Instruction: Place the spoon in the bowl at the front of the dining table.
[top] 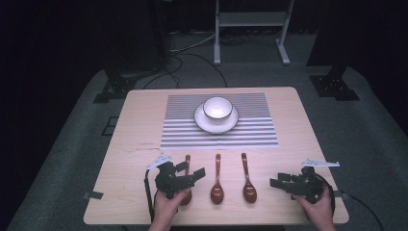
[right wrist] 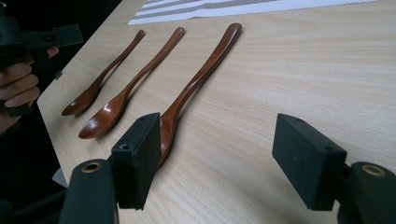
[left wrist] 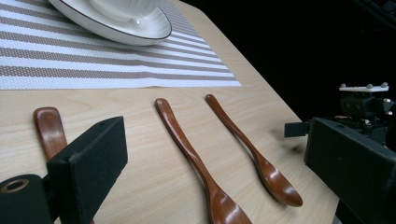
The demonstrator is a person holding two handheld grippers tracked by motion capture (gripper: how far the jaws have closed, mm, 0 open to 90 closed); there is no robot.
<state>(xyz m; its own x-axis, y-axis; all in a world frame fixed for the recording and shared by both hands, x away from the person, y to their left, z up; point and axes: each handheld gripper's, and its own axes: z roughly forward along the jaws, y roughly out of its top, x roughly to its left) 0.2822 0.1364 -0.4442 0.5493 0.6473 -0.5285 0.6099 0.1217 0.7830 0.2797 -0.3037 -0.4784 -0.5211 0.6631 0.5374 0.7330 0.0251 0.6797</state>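
Both grippers sit at the near edge of the table (top: 120, 144), one in each of the person's hands, and neither holds anything. Jaws of the left gripper (top: 190, 175) stand spread wide, hovering over the leftmost spoon (left wrist: 49, 128); in the left gripper view its handle runs up just beside the near black jaw, while the bowl end is hidden under the gripper. Jaws of the right gripper (top: 281, 184) are likewise parted with bare wood between them, off to the right of the rightmost spoon (top: 248, 183), whose bowl slips behind one jaw in the right gripper view. Between those two lies the middle spoon (top: 217, 185), and all three brown wooden spoons rest flat on the table in a neat row, handles pointing away from the person, bowls toward them, near one another but apart. Farther out a striped placemat (top: 183, 137) covers the table's far half, and on it a white plate (top: 202, 122) carries a white bowl (top: 217, 108), which looks empty as far as the high view tells. Judging by this layout, the work has barely begun: no spoon is lifted or gripped, none lies on the mat or by the dishes. Closing on the leftmost spoon seems the step at hand for the left gripper, with every pick and placement yet to do.
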